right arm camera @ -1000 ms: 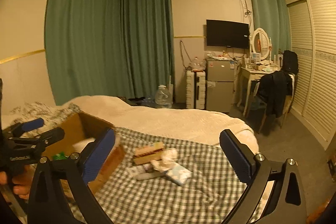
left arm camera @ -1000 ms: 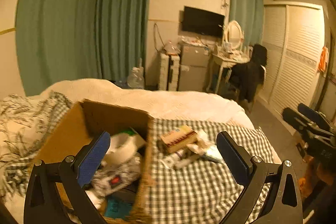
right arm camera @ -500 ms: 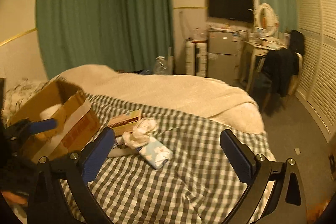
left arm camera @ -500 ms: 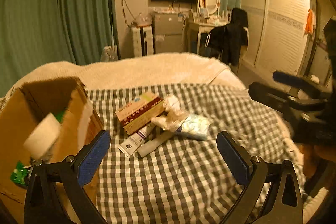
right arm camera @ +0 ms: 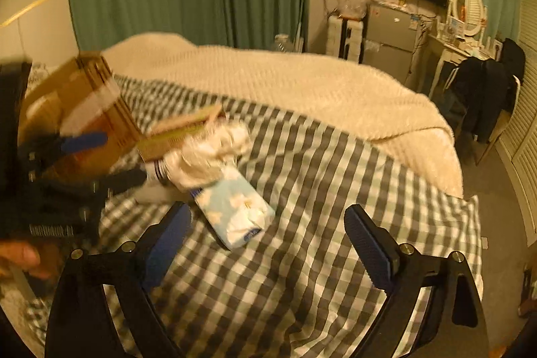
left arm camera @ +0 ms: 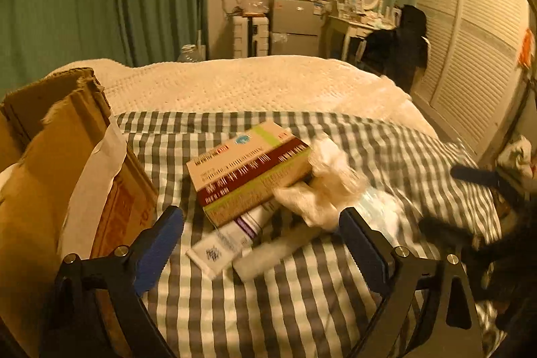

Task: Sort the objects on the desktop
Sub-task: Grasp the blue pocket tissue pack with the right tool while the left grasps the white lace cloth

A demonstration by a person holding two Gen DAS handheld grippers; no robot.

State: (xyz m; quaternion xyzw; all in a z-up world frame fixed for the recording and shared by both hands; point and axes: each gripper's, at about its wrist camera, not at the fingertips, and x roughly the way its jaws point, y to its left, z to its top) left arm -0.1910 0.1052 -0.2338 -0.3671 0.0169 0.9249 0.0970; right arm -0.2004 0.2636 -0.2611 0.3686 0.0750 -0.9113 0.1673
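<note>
Medicine box (left arm camera: 250, 165) on checked bedcover (left arm camera: 268, 291), beside cardboard box (left arm camera: 67, 163), w/ tube (left arm camera: 231, 237), crumpled tissue (left arm camera: 322, 190), tissue pack (right arm camera: 235, 207). Left hand-held gripper (left arm camera: 261, 244) wide, closing, above tube, no contact. Right hand-held gripper (right arm camera: 268, 237) wide, closing, empty.

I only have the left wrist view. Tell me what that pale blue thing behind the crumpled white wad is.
Observer: The right wrist view shows it whole. It is a soft light blue tissue pack printed with white clouds, lying flat on the grey-and-white checked cloth.
Operator: Report the right gripper's state.
Observer: The right gripper has its jaws wide and closing. The pads touch nothing, and the pack lies just ahead of them.
</note>
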